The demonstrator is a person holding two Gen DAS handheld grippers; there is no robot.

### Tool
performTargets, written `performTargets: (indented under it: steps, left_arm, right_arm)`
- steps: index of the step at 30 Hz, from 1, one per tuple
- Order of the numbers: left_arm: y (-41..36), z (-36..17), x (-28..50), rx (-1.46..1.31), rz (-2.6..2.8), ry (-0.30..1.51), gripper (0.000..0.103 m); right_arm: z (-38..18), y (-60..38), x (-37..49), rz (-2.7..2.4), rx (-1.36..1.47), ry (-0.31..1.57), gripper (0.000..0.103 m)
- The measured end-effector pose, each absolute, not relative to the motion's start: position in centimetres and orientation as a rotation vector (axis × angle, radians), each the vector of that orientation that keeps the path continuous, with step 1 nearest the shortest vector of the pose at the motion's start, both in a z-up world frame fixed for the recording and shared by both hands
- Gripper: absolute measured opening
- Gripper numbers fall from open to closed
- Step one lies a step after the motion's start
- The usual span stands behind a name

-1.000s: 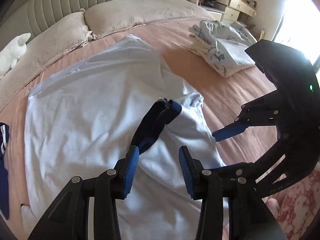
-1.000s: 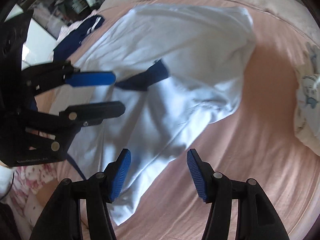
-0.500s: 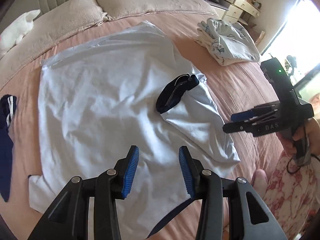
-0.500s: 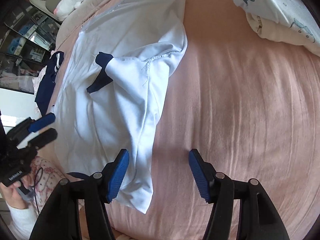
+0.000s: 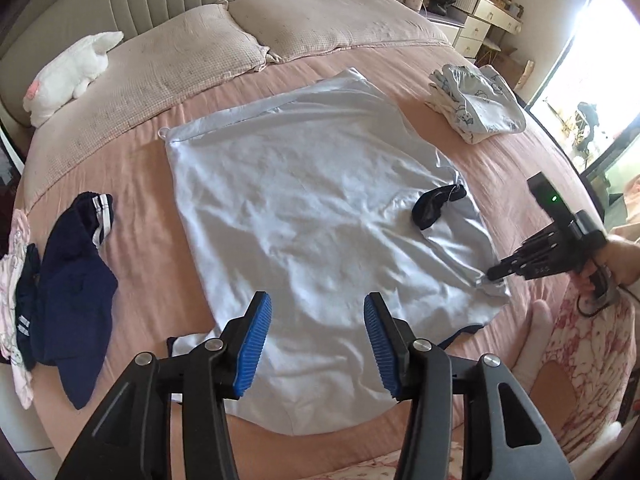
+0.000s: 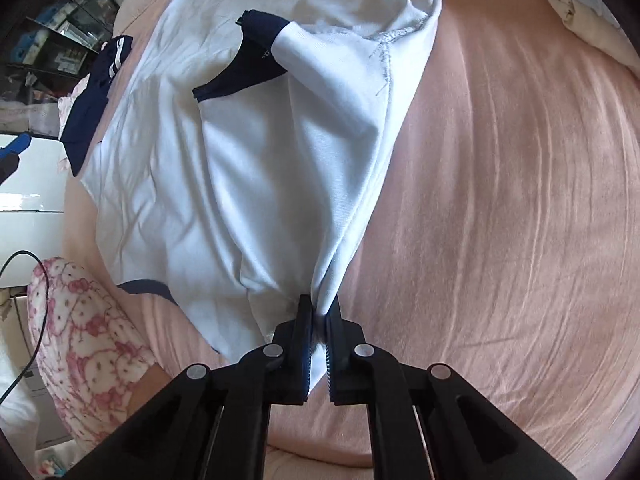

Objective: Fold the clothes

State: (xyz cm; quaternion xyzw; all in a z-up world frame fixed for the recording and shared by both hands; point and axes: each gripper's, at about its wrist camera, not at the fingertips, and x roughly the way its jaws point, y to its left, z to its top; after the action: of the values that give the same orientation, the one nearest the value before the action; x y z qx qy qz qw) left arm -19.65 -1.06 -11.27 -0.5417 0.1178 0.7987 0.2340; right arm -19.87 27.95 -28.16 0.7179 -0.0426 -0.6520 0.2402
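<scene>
Cloth is already caught: the right gripper is clamped on the bunched shoulder edge of the white shirt, its jaws having just closed on the fabric. The shirt lies spread across the middle of the pink bed, one navy-cuffed sleeve folded in over the body. The left gripper hangs released above the shirt's lower edge at the bottom centre of its view, nothing between the blue pads; its jaws have just widened a little.

To do this step well, I judge the left gripper should take the matching hem corner on the same side before any lift, so both ends of the edge travel together and the fold line runs straight. Lifting with the right alone would likely drag the shirt into a diagonal crease. Keeping the cloth low over the bed should stop the tucked sleeve from falling open.

Counted: one white shirt being folded, one folded printed garment at upper right, one navy garment at left, two pillows, one white plush toy, two grippers.
</scene>
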Motion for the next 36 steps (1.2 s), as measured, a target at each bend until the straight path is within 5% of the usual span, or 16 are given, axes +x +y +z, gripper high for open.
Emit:
performTargets:
  steps: [5,7,13,22,26,29,36]
  left_arm:
    - [-4.3,-12.4,-21.0,-1.551,2.154,0.291,0.046]
    - [-5.9,-13.3,-21.7,-1.597,2.14,0.279,0.046]
    - [-11.9,-18.1,-23.9,-1.796,1.987,0.165,0.046]
    - [-15.5,-22.9,-23.8,-1.841,1.861,0.04,0.046]
    - [-16.8,-25.0,-23.5,-1.912,1.836,0.008,0.046]
    - [-17.4,-24.9,-22.9,-1.866,1.793,-0.038,0.046]
    - [-18.9,-23.6,-21.6,-1.699,1.805,-0.167,0.046]
  right_arm:
    - [-27.5,29.8,-20.4,-1.798,1.994,-0.239,0.008]
    - [-27.0,30.6,-21.1,-1.851,1.986,-0.271,0.025]
    - [-20.8,30.2,-22.7,-2.182,1.567,-0.231,0.026]
    - [-25.4,25.7,-27.5,-2.181,1.754,-0.159,0.029]
    - [-20.1,22.4,-23.8,-2.291,1.605,0.154,0.03]
    - [-17.6,16.4,-20.6,-2.182,1.424,0.351,0.046]
    - [-20.8,-2.4,-19.5,-1.807,1.274,0.458,0.05]
